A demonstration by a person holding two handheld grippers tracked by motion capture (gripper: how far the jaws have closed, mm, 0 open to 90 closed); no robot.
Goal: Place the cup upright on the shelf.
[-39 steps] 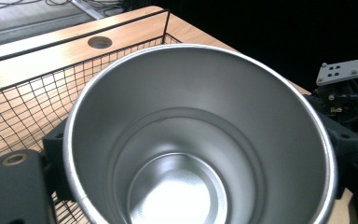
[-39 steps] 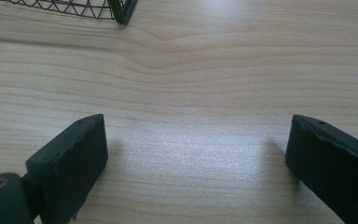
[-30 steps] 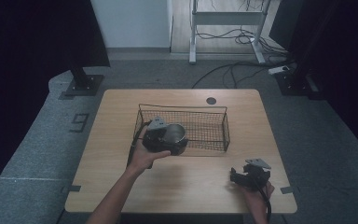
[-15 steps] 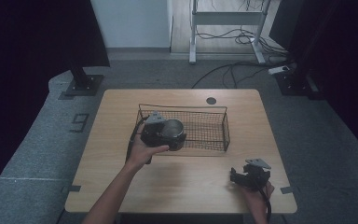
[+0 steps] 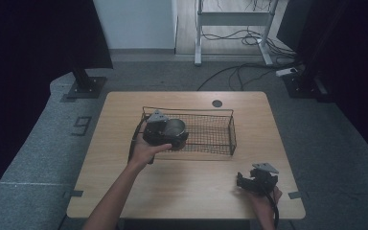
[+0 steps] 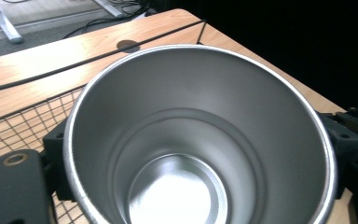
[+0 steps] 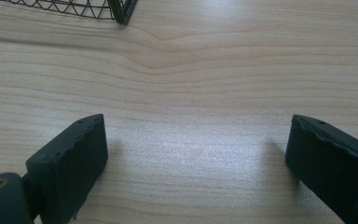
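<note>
Steel cup [image 5: 175,128], open mouth up, carried over the left end of the wire basket [image 5: 211,136]; whether its base already rests on the mesh cannot be told. In the left gripper view the cup [image 6: 200,140] sits right before the camera, its inside bare and shiny. The left gripper [image 5: 165,134] is clenched on the cup, a black jaw at each side of its wall, with the person's left hand [image 5: 146,151] behind it. The basket stands at the middle of the wooden bench [image 5: 124,191]. The right gripper [image 5: 256,181] rests near the bench's near right corner, well apart from the basket, its jaws spread wide with nothing between them, over bare wood in the right gripper view. Likely risks: the smooth round wall may slip in the grip if the hand tilts; a release from too high could tip the cup on the mesh; its base may catch the basket's rim.
</note>
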